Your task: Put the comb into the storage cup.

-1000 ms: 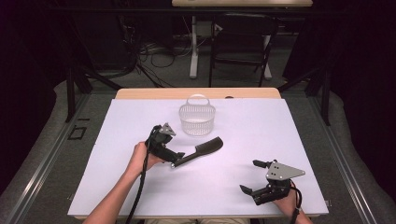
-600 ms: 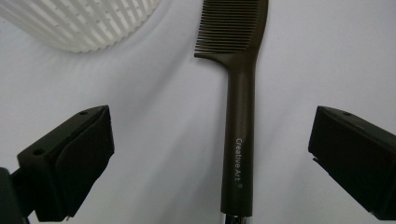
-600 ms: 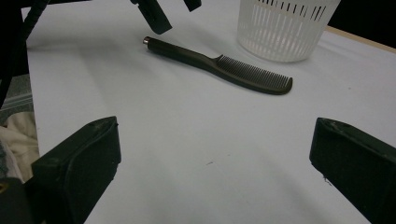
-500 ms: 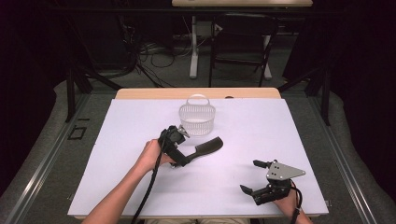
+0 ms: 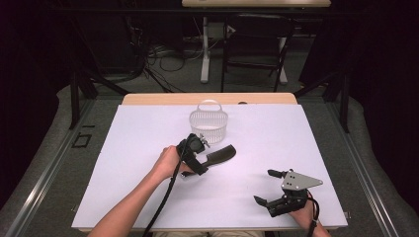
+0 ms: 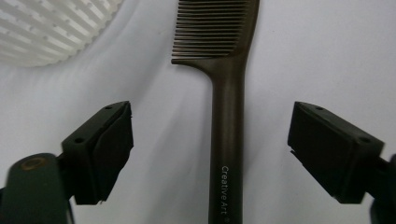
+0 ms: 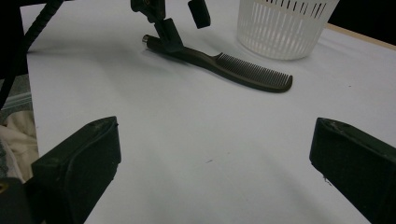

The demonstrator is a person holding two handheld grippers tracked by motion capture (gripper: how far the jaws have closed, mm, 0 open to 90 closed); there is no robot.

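Dark comb point(image 6: 227, 140) handle lies between the left gripper point(image 6: 210, 149) wide-open fingers, just narrowing: centre, then close squarely.

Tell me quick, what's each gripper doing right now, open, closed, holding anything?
Left gripper: open, jaws just closing in, astride the comb handle, pads not touching it.
Right gripper: open, holding nothing, over the table.

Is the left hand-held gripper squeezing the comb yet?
Apart. In the left gripper view the comb handle lies between the left hand-held gripper jaws, which have just been closing, with white table showing on both sides.
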